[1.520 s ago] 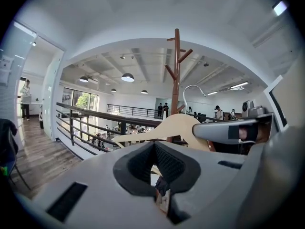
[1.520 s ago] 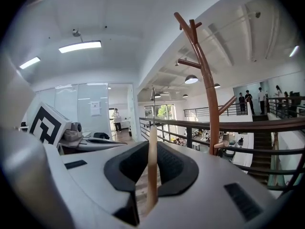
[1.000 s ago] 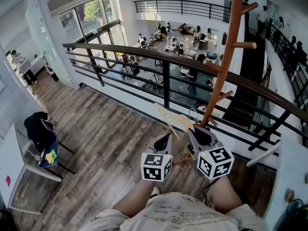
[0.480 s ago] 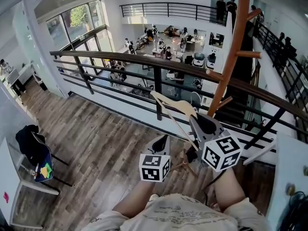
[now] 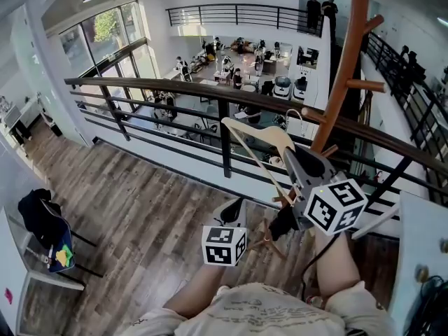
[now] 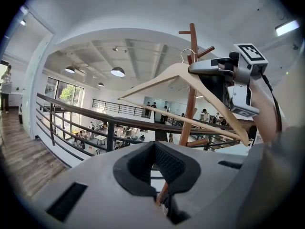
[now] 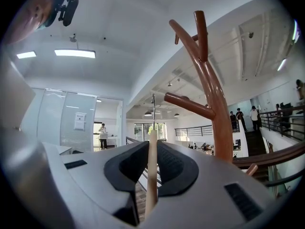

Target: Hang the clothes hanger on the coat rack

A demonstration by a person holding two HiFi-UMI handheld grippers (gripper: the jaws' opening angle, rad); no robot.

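Left gripper [image 5: 236, 206]: held low ahead of the torso, jaws together, nothing between them. Right gripper [image 5: 295, 156]: raised higher and further forward, tilted upward, jaws clamped on the hanger [image 5: 253, 127]. Left forearm [image 5: 199, 291] and right forearm [image 5: 336, 257]: bare, both extended forward.

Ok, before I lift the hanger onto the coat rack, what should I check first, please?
1. Right gripper shut on the hanger: ok.
2. Left gripper shut, empty, apart from the hanger: ok.
3. Hook caught on nothing: ok.
4. Visible pegs of the coat rack bare: ok.
5. Hook lined up with a peg: cannot tell.
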